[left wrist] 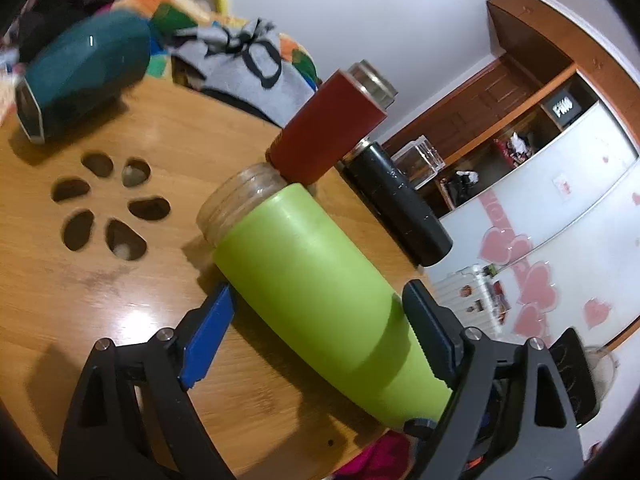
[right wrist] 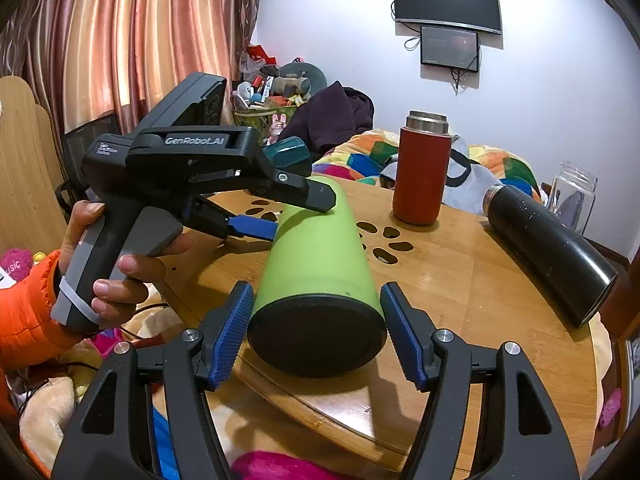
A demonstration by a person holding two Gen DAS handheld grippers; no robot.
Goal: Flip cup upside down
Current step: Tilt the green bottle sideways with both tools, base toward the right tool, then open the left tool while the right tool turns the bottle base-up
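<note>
A lime green cup (left wrist: 320,292) (right wrist: 316,256) with a clear threaded mouth (left wrist: 236,204) and a black base (right wrist: 316,336) lies on its side on the round wooden table (left wrist: 80,280). My left gripper (left wrist: 320,320) is open with its jaws on either side of the cup's body; in the right wrist view it (right wrist: 298,210) straddles the cup from the left. My right gripper (right wrist: 316,332) is open around the cup's base end, and the pads do not press on it.
A red flask (right wrist: 420,172) (left wrist: 332,128) stands upright behind the cup. A black flask (right wrist: 548,248) (left wrist: 400,204) lies on its side to the right, a teal one (left wrist: 84,72) far left. A clear jar (right wrist: 572,196) stands at the table's far edge. Cut-out holes (left wrist: 108,204) mark the table's centre.
</note>
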